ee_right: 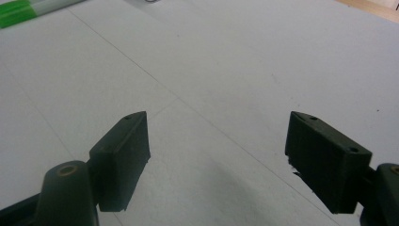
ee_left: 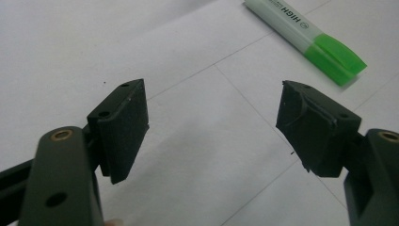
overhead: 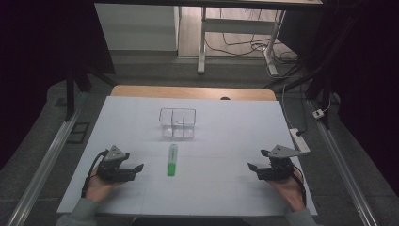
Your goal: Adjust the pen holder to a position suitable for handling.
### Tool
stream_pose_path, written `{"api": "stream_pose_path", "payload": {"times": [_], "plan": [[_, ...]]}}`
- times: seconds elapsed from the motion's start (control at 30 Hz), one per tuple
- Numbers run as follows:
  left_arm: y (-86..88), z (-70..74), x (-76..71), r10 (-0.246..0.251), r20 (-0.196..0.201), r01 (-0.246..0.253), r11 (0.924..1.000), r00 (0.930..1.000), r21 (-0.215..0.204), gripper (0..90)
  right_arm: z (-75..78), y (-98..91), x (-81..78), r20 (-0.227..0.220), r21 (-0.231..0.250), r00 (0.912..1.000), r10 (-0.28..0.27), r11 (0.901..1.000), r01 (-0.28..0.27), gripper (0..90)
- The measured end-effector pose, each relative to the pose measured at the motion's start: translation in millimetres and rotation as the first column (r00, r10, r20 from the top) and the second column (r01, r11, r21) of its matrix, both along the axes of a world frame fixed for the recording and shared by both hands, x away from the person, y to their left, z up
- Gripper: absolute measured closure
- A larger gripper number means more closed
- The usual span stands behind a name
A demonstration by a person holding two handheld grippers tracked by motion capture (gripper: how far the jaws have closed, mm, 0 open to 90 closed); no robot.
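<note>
Green highlighter [overhead: 172,160] lies flat on the white sheet [overhead: 226,136], mid-table, cap end toward us, just in front of the clear divided box [overhead: 177,122] and apart from it. We read the job as marker pickup, probably for that box.

Left gripper [overhead: 133,169]: jaws spread wide, nothing between them. It sits low on the sheet, near the marker's left side, not touching. In the left gripper view the marker [ee_left: 306,40] is up and right of the jaws, off their line. Right gripper [overhead: 252,168]: jaws also spread and empty, well apart from the marker, which is at the far left corner in the right gripper view [ee_right: 28,10].

Risks as we see them:
- The round barrel could roll or skid if one jaw hits it first, since the left gripper is not lined up.
- A pinch on the cap could slip or pop the cap.
- The light box may shift if bumped.

Pose: both hands rest low near the table's near edge, forearms entering from below, grippers roughly level and angled inward toward the centre.
</note>
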State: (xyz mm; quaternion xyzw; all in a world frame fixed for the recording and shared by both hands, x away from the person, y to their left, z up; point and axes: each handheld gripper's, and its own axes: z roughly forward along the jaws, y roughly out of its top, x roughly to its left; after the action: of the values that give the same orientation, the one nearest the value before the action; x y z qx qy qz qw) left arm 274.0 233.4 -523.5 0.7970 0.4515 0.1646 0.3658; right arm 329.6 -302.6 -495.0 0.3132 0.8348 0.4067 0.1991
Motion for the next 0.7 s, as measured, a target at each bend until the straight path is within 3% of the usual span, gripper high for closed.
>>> {"api": "stream_pose_path", "payload": {"times": [0.7], "plan": [[0.7,8.7,15.7,0.009,0.013,-0.009,1.0000,0.9999,0.002,26.6,-0.9,3.4,2.3,-0.006,-0.003,0.9998,0.019,0.9998,-0.019,23.7]]}}
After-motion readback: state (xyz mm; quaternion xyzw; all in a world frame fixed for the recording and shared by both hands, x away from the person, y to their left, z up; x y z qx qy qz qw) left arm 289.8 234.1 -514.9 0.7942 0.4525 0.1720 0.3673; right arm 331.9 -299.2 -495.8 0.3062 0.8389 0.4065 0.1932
